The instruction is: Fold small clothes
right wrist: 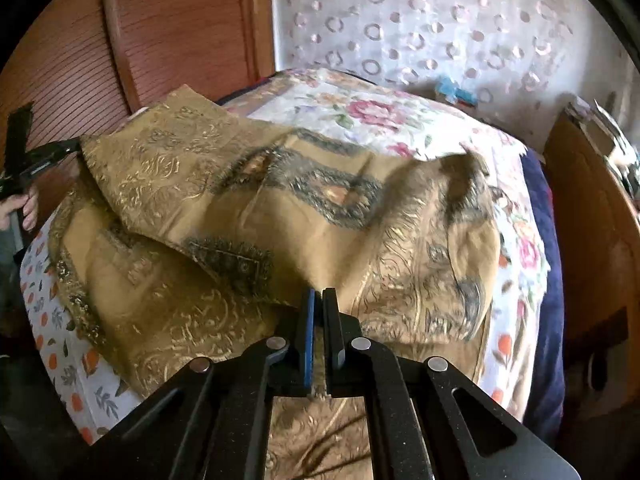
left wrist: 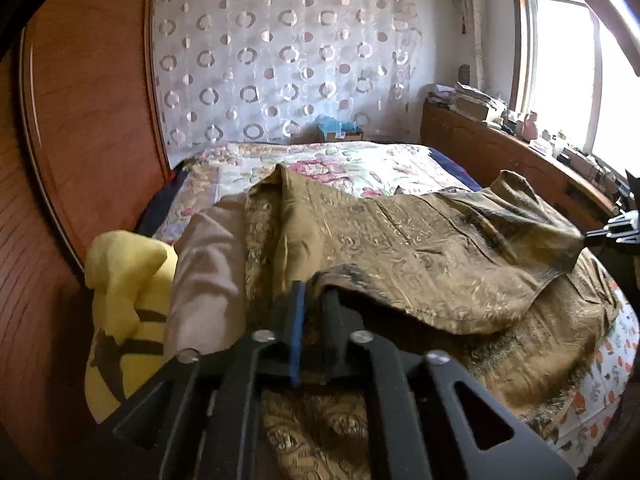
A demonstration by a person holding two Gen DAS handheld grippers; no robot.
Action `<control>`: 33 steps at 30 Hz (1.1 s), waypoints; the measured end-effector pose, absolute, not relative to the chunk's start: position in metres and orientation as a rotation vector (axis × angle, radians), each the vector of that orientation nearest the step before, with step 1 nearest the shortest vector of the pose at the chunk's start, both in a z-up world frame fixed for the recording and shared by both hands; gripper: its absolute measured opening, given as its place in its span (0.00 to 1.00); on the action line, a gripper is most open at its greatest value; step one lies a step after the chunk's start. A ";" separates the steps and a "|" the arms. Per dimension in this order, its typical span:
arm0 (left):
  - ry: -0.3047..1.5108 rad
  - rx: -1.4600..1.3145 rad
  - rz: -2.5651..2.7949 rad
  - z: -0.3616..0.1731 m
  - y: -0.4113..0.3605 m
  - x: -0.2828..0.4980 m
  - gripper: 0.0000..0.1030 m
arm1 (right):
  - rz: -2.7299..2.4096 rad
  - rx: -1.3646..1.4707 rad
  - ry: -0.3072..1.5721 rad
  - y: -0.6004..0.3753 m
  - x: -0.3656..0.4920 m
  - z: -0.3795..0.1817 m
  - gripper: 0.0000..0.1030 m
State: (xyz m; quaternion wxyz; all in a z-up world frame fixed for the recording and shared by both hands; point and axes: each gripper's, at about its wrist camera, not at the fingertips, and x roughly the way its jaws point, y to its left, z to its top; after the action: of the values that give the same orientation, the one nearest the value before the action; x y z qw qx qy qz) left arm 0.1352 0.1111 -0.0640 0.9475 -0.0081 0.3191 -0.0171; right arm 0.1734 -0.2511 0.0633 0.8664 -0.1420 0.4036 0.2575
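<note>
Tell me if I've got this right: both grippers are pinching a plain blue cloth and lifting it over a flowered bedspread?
Not quite: the cloth is golden brown with an ornate woven pattern, not plain blue, as the right wrist view shows. The rest holds: the left gripper and right gripper each pinch an edge of it above the flowered bedspread.

Bedroom interior: floral-covered bed (left wrist: 360,168) at centre; wooden wardrobe (left wrist: 92,120) left; circle-patterned sheer curtain (left wrist: 280,60) on far wall; bright window (left wrist: 568,72) above cluttered wooden ledge (left wrist: 500,148), right.
</note>
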 end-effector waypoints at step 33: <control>0.813 -0.028 0.018 -0.095 0.110 0.182 0.50 | 0.266 -0.148 0.859 -0.309 0.257 0.012 0.46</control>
State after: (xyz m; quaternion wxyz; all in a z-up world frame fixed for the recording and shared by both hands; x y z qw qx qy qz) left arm 0.1817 0.1103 -0.0949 0.9183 -0.0138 0.3955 0.0089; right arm 0.2568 -0.3092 0.0124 0.8980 -0.0716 0.4147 0.1283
